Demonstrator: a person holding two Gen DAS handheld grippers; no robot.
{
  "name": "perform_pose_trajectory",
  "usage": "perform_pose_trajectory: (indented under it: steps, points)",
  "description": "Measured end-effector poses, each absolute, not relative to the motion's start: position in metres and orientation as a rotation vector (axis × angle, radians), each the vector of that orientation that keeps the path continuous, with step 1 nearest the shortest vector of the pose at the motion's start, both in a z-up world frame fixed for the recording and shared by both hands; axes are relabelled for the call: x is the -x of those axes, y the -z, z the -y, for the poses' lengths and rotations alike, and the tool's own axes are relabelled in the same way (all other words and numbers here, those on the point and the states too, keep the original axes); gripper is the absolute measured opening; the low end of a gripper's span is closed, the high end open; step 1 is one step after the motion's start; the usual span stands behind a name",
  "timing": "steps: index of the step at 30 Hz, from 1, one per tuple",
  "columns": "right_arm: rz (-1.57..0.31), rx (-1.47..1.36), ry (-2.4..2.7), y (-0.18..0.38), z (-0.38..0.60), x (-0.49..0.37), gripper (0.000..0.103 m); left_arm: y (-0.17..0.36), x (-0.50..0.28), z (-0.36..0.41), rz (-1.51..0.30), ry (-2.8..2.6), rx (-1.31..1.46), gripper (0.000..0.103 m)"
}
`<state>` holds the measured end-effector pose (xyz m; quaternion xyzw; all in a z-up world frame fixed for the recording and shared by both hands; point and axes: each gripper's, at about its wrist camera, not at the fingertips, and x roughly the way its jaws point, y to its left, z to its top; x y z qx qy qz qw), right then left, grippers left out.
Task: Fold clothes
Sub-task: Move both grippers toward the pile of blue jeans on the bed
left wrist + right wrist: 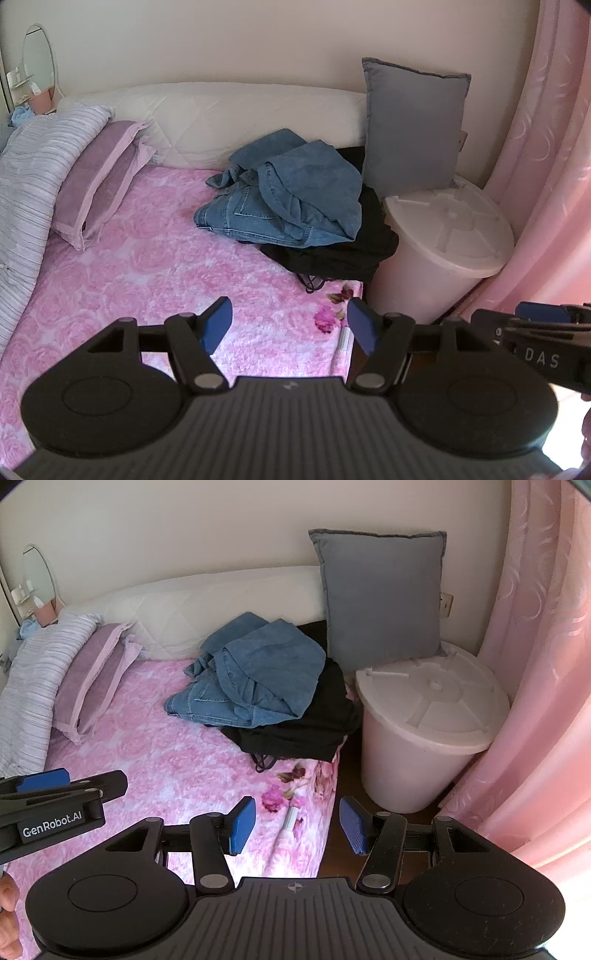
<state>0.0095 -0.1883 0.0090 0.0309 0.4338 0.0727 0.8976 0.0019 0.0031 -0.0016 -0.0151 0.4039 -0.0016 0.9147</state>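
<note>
A crumpled pile of blue denim clothes (284, 192) (255, 672) lies on a dark black garment (343, 251) (306, 727) at the far right corner of the bed. My left gripper (290, 328) is open with nothing between its blue pads, well short of the pile and above the pink bedspread (147, 288). Over the bed's right edge my right gripper (297, 825) is open and empty too. Each gripper shows at the edge of the other's view, the right one (539, 325) and the left one (48, 794).
A white lidded bin (443, 251) (424, 731) stands beside the bed, with a grey cushion (410, 125) (380, 594) leaning on it. A purple pillow (96, 184) and striped duvet (26, 177) lie left. A pink curtain (543, 664) hangs right. A small white stick (291, 816) rests near the bed edge.
</note>
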Motion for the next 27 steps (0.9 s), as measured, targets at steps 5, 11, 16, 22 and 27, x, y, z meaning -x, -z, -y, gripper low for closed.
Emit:
perform_pose_trajectory:
  steps: [5, 11, 16, 22, 27]
  points:
    - [-0.891, -0.058, -0.144, -0.012, 0.192, -0.021, 0.054, 0.006, -0.006, -0.011, -0.836, -0.004, 0.034, 0.066]
    - [-0.894, -0.045, -0.14, 0.002, 0.173, -0.023, 0.054, 0.01, -0.012, -0.02, -0.842, -0.013, 0.038, 0.066]
    - [-0.906, -0.036, -0.14, 0.011, 0.167, -0.031, 0.054, 0.014, -0.016, -0.027, -0.846, -0.02, 0.041, 0.066]
    - [-0.925, -0.024, -0.152, 0.016, 0.164, -0.039, 0.054, 0.017, -0.025, -0.031, -0.858, -0.038, 0.046, 0.066]
    - [-0.943, -0.014, -0.17, 0.018, 0.164, -0.054, 0.054, 0.017, -0.033, -0.028, -0.866, -0.054, 0.045, 0.066]
